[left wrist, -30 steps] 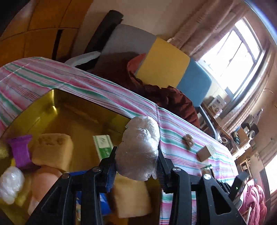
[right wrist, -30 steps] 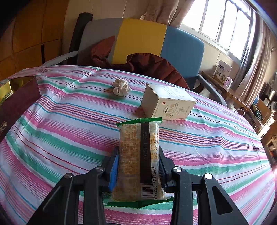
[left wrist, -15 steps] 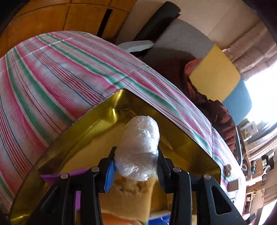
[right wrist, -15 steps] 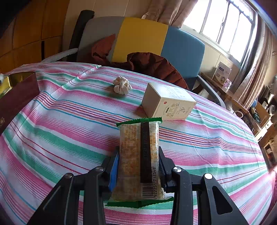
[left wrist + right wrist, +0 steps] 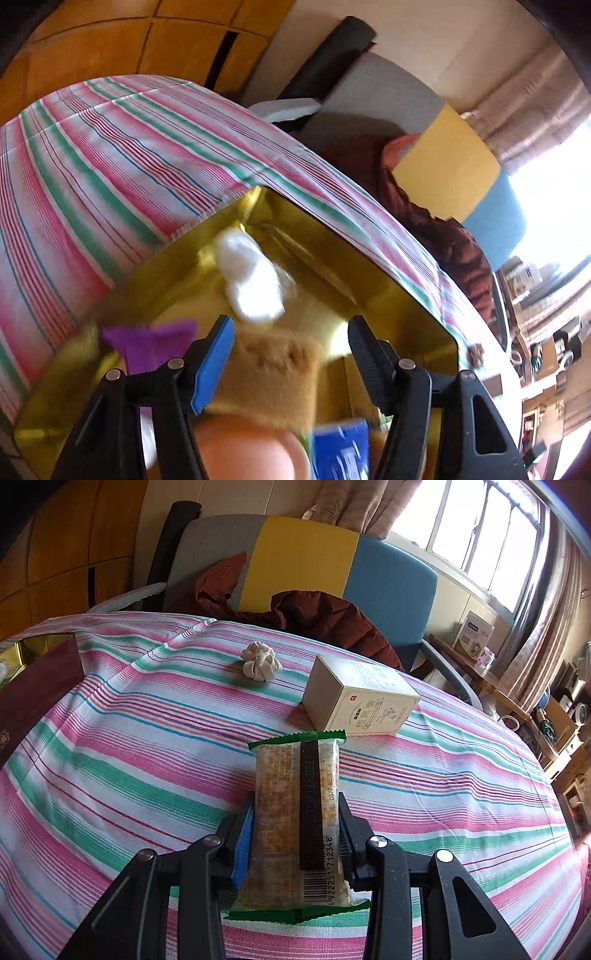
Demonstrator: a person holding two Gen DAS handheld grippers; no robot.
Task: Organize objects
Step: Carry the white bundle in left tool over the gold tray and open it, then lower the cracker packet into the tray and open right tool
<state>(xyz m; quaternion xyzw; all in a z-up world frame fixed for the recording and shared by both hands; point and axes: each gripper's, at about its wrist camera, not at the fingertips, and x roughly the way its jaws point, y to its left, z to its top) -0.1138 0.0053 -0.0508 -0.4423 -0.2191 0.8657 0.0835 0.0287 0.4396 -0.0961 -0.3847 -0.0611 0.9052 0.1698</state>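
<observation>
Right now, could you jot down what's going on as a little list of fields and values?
Setting: striped tablecloth
Left fingers: opening, nothing between them
White wrapped bundle: blurred, free of the fingers, inside the gold box
Also in box: tan sponge, purple piece, blue packet
Right fingers: shut on a green-edged snack packet
On the cloth: white carton, small white knotted thing

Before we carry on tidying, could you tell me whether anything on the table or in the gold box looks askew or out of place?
Nothing stands out. The white wrapped bundle is in the gold box; the cream carton and knotted bun lie intact on the tablecloth.
</observation>
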